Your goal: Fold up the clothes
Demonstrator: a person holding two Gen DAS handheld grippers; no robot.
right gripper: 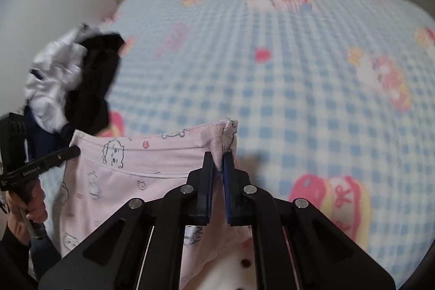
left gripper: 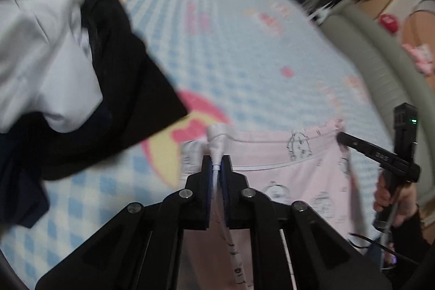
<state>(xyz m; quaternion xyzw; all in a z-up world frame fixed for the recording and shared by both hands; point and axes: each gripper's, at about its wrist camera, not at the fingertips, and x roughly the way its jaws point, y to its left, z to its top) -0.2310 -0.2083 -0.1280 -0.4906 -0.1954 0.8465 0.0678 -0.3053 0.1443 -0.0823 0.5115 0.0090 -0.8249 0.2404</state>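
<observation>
Fingers of the left gripper (left gripper: 217, 167) and right gripper (right gripper: 217, 167) are clamped on the pink printed garment (left gripper: 293, 170) at its upper corners; spreading it flat on the checked bedsheet (right gripper: 272, 72) is judged next.

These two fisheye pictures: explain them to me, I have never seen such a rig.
A person holds a hand-held gripper in each hand; a camera on each looks along its fingers. One picture is from the left gripper, the other from the right gripper. Both are shut on the top edge of a pink printed garment, one at each end, holding it stretched over a bed with a blue checked cover. A pile of white and black clothes lies on the bed to the left.
</observation>
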